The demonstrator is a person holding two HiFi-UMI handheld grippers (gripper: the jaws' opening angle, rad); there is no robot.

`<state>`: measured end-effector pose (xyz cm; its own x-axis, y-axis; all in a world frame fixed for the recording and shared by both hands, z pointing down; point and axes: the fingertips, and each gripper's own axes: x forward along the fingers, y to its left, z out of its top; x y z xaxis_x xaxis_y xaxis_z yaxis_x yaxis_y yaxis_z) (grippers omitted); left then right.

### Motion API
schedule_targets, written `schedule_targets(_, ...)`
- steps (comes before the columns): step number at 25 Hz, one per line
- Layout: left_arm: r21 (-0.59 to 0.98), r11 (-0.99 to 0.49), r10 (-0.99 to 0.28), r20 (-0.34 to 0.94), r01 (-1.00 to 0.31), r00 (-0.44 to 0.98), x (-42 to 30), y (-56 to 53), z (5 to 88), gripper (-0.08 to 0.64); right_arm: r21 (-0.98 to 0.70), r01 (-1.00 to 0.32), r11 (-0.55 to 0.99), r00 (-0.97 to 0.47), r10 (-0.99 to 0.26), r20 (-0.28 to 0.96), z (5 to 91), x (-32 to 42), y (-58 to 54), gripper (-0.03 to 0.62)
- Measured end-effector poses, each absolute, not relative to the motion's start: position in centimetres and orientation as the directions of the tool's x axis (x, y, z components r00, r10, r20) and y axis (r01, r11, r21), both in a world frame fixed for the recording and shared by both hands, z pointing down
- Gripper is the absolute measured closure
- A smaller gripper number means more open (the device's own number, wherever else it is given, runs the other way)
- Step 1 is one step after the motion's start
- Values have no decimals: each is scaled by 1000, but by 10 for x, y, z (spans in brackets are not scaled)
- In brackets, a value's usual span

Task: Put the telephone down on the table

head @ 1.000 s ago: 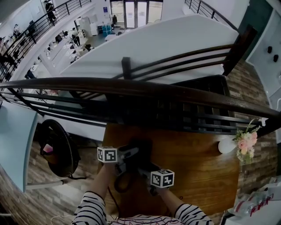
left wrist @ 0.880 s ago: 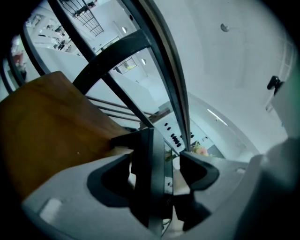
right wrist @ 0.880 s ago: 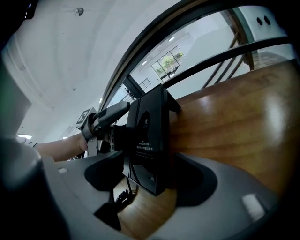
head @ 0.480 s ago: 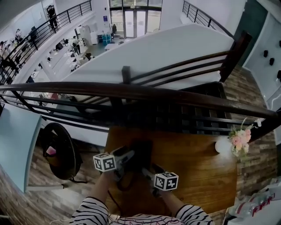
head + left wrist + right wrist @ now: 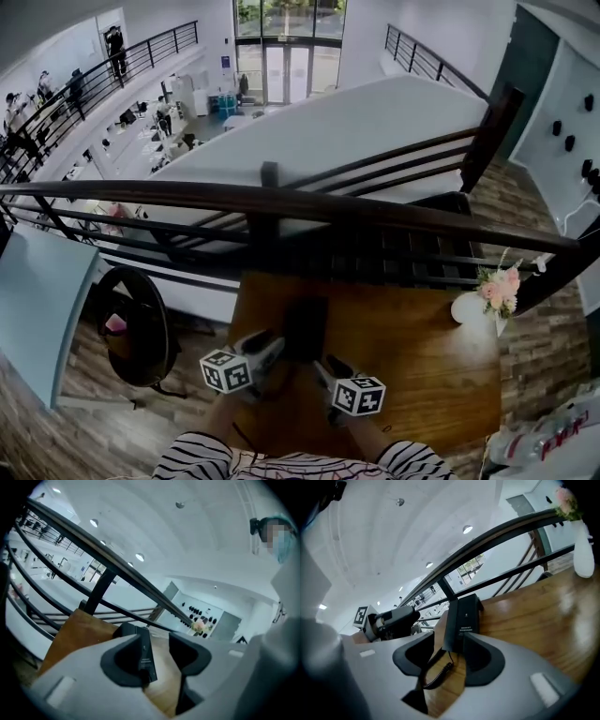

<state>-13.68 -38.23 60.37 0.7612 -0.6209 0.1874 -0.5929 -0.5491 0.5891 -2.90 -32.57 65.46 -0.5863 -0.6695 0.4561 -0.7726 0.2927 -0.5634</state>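
Fingers [image 5: 187, 656] of the left gripper [image 5: 157, 644] are closing around the black telephone [image 5: 144, 653], which lies against one pad with a gap to the other. The right gripper [image 5: 450, 641] is closing too, with the telephone's end and its coiled cord [image 5: 436, 672] between jaws that do not yet pinch. The telephone stands on edge over the wooden table [image 5: 422, 347], near the railing [image 5: 281, 199].

We saw a black telephone [image 5: 306, 328] with a black coiled cord [image 5: 436, 674]. The table [image 5: 422, 361] was warm brown with a fine wood grain. The sleeves [image 5: 192, 459] were striped black and white. The flowers [image 5: 497, 286] were pink and their vase [image 5: 466, 307] white. The railing [image 5: 281, 202] was dark brown. The floor [image 5: 56, 431] was brown planks in mixed tones.
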Motion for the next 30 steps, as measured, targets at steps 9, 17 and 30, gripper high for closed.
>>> schedule_targets(9,557,-570,-640,160,-604,751,-157,-298,573,507,-559,-784,268,-545,-728,415,627,-39,-259,490)
schedule_targets(17,521,-616,-612,154,-590,776,-170,-235,548,555,-581,-772,256,-533,-758,375,605,-46,-208,579)
schedule_targets(30,481,-637,-603,175,-602,778,-191,-164,535,557,-568,-778,268,-530,-766,364,590,-53,-144,592)
